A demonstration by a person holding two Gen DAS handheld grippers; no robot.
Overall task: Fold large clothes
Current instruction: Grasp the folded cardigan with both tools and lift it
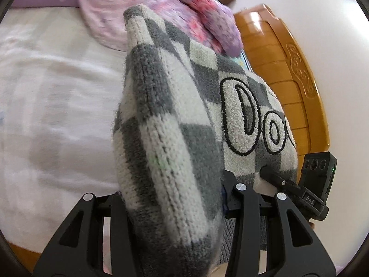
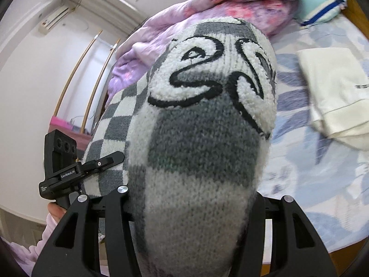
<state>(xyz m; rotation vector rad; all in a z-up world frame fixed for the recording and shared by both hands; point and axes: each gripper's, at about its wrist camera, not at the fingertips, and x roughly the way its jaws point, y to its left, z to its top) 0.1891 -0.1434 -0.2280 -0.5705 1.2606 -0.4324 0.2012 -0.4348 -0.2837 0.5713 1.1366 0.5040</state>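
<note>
The grey-and-white checked sweater [image 1: 175, 124] hangs in the air above the bed [image 1: 53, 97], bunched between both claws. The left gripper [image 1: 175, 210] clamps one thick fold; the right gripper [image 2: 193, 210] pinches another by the stitched lettering. A purple quilt [image 2: 180, 11] and a folded cream garment [image 2: 334, 92] lie behind

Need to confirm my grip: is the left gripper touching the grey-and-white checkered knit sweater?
Touching. The left wrist view shows the grey-and-white checkered knit sweater bunched between the left gripper fingers.
</note>
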